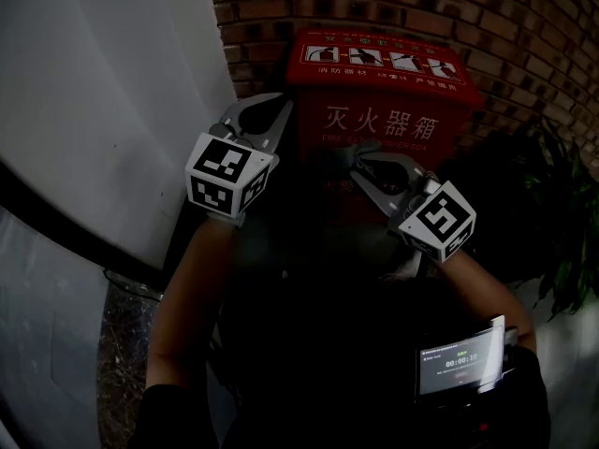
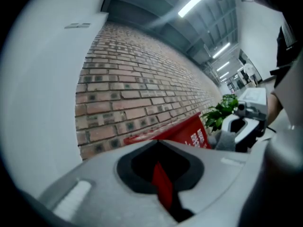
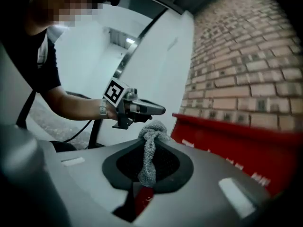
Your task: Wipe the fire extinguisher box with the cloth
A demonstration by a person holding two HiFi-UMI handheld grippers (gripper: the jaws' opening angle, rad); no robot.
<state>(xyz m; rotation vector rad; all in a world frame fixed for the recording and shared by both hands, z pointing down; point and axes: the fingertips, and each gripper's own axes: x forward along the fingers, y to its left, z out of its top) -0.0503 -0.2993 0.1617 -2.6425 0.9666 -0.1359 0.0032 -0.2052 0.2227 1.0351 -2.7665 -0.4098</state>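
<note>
The red fire extinguisher box (image 1: 384,92) stands against a brick wall, with white characters on its front and pictograms on its lid. My right gripper (image 1: 363,162) is held in front of the box, shut on a grey knitted cloth (image 3: 150,143). The cloth bunches out past the tips of the right gripper (image 3: 151,140), close to the box (image 3: 236,136). My left gripper (image 1: 267,115) is up at the box's left edge, shut with nothing in it. Past the tips of the left gripper (image 2: 158,143), the box (image 2: 187,134) shows. The right gripper (image 2: 241,124) appears beside it.
The brick wall (image 1: 393,7) runs behind the box. A white curved wall (image 1: 103,110) rises on the left. A green leafy plant (image 1: 562,223) stands to the right of the box. A small lit screen (image 1: 460,358) hangs on the person's chest.
</note>
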